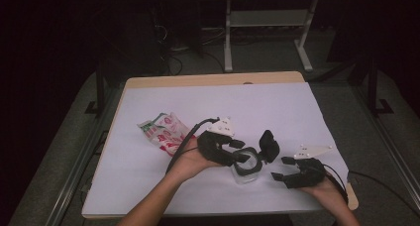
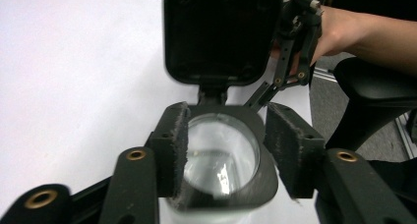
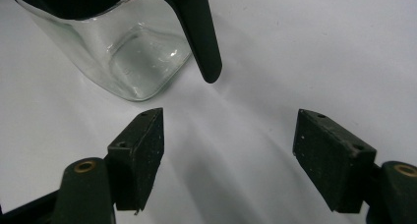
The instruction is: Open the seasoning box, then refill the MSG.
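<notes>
Clutter is pretty minimal on the white-covered table (image 1: 163, 196): a crumpled red, white and green snack packet (image 1: 163, 131) lies to the left, well apart from the action, and nothing sits between it and the clear square glass jar with the black collar (image 1: 246, 167). That jar stands near the front edge, about the middle, with its black hinged lid (image 1: 269, 145) flipped open and standing up behind it.

The left gripper (image 1: 238, 150) comes in over the jar from the left, and its jaws are clamped on the black collar, one pad on each side. The right gripper (image 1: 282, 168) sits just right of the jar with its jaws spread wide and nothing between them.

From the high view you get the layout, but the hand and gripper cover most of the jar. The left gripper view looks straight down into the jar's mouth (image 2: 221, 153), pads (image 2: 173, 153) pressed against the collar, the open lid (image 2: 221, 35) rising right behind, and the other hand with its gripper (image 2: 295, 47) farther off past it. The right gripper view shows what the others don't: the jar's glass base (image 3: 130, 62) resting on the table, a black tab of the lid (image 3: 201, 35) hanging down beside it, and bare white table between its own two pads (image 3: 140, 155).
</notes>
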Demonstrator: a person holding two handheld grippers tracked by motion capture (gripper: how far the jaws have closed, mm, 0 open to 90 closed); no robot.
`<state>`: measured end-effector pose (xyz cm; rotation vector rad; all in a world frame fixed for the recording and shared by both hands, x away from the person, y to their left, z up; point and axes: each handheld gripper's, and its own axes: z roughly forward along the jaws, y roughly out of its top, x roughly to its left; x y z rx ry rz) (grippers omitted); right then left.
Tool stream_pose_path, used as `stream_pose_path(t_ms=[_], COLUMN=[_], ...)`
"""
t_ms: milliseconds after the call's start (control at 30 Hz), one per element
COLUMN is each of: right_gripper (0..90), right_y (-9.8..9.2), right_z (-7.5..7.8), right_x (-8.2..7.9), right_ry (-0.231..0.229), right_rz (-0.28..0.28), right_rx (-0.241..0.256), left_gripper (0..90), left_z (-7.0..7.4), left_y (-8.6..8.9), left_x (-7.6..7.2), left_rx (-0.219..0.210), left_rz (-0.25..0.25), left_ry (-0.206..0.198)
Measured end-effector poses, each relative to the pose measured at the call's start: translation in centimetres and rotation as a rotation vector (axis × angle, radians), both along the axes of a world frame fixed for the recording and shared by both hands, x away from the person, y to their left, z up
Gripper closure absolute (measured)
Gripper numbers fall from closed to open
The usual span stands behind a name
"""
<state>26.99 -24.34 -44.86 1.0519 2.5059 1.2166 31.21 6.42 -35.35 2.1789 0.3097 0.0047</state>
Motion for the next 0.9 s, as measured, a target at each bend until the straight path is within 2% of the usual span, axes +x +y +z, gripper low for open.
stream_pose_path(t_ms=[167, 400, 667, 800, 900], right_gripper=[27.3, 27.4, 27.3, 27.4, 27.4], right_y=[0.0, 0.1, 0.0, 0.0, 0.0], right_z=[0.0, 0.0, 0.0, 0.0, 0.0], right_x=[0.0, 0.0, 0.0, 0.0, 0.0], right_ry=[-0.001, 0.0, 0.0, 0.002, -0.001], right_rz=[0.0, -0.002, -0.005, -0.005, -0.005], right_rx=[0.001, -0.004, -0.003, -0.003, -0.004], left_gripper=[45.6, 41.7, 39.2, 37.2, 36.8], left_z=[-0.2, -1.0, -2.1, -2.7, -3.1], left_y=[1.7, 3.7, 5.8, 6.9, 7.6], left_x=[-0.3, -0.9, -1.3, -1.7, -2.1], left_rx=[-0.016, -0.017, 0.005, -0.011, -0.004], left_rz=[0.033, 0.057, 0.099, 0.114, 0.123], left_ry=[0.009, 0.011, 0.033, 0.044, 0.042])
